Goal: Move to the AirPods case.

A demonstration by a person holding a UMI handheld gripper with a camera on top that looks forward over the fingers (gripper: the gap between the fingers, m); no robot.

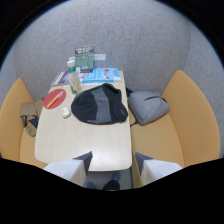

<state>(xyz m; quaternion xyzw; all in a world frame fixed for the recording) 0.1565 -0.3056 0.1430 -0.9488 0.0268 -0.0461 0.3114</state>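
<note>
The long pale wooden table (pixel 80 137) serves as the landmark, running away from the camera between two curved orange bench seats (pixel 187 120) toward a grey felt wall (pixel 130 40). The gripper (pixel 111 167) hangs over the table's near end, its two light grey fingers (pixel 67 169) spread wide apart with nothing between them; the near edge of the table shows in the gap.

The small white rounded AirPods case (pixel 65 111) lies on the table's left half, about midway along its length and well beyond the fingers. Just beyond it on the same side sits a round red disc (pixel 54 98) (a yellowish stick-like item lies across it). Right of the case, a rumpled black and grey garment (pixel 100 105) covers the table's middle and spills toward its right edge.

At the table's far end stand a clear plastic bottle (pixel 75 80), a blue and white book (pixel 101 75) and an upright dark green sign (pixel 84 58) against the wall. Off the right edge, a grey backpack (pixel 147 107) rests on the bench; off the left edge, a tan bag (pixel 30 117) sits on the other seat.
</note>
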